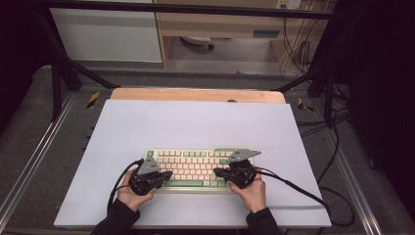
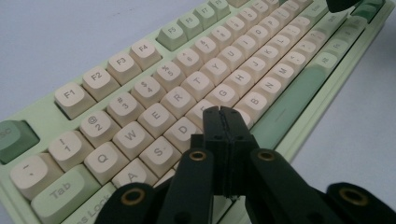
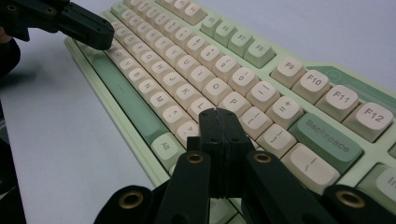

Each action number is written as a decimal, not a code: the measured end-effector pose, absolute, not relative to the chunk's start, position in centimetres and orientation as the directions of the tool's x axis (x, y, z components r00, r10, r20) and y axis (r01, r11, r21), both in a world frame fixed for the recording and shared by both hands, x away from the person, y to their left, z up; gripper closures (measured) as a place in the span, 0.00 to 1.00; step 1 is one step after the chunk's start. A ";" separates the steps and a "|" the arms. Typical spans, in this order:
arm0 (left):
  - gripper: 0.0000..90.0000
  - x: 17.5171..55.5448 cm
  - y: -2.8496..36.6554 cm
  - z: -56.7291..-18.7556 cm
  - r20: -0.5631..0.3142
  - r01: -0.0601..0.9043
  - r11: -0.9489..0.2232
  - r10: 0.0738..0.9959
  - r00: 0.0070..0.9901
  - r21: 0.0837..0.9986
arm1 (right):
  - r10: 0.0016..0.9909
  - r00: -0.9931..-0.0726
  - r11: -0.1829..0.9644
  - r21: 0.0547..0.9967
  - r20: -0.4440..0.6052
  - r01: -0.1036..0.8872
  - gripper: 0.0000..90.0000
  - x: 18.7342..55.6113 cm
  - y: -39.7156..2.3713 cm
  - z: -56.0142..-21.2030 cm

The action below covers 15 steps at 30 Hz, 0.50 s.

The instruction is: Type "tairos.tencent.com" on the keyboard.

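The keyboard (image 1: 200, 169) lies on the white sheet (image 1: 195, 122), near its front edge and about midway across. The left gripper (image 1: 164, 175) sits over the keyboard's left end, the right gripper (image 1: 219, 172) over its right part. Behind the sheet runs a strip of the wooden tabletop (image 1: 195, 94).

In the right gripper view, the right gripper (image 3: 220, 114), jaws pressed together, rises from the bottom centre over the pale green keyboard (image 3: 327, 74) near its Backspace key (image 3: 325, 135). At upper left, the left gripper (image 3: 95, 35) hangs over the keys.
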<state>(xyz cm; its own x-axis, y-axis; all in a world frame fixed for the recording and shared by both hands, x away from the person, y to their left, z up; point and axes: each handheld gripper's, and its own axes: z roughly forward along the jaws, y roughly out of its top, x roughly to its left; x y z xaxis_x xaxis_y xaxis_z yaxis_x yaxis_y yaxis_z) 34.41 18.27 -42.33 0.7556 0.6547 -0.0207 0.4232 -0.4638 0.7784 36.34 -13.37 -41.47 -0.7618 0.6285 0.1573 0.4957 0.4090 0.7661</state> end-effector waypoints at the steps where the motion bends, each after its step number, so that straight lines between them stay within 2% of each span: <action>1: 0.99 34.4 18.5 -42.3 -0.023 0.425 -0.461 0.656 0.755 0.779 | 0.628 -0.762 0.410 0.767 0.155 0.494 1.00 36.4 -13.4 -41.4; 15: 0.99 33.9 21.4 -42.0 -0.044 0.447 -0.422 0.686 0.726 0.789 | 0.638 -0.752 0.387 0.775 0.167 0.500 1.00 36.5 -13.2 -40.9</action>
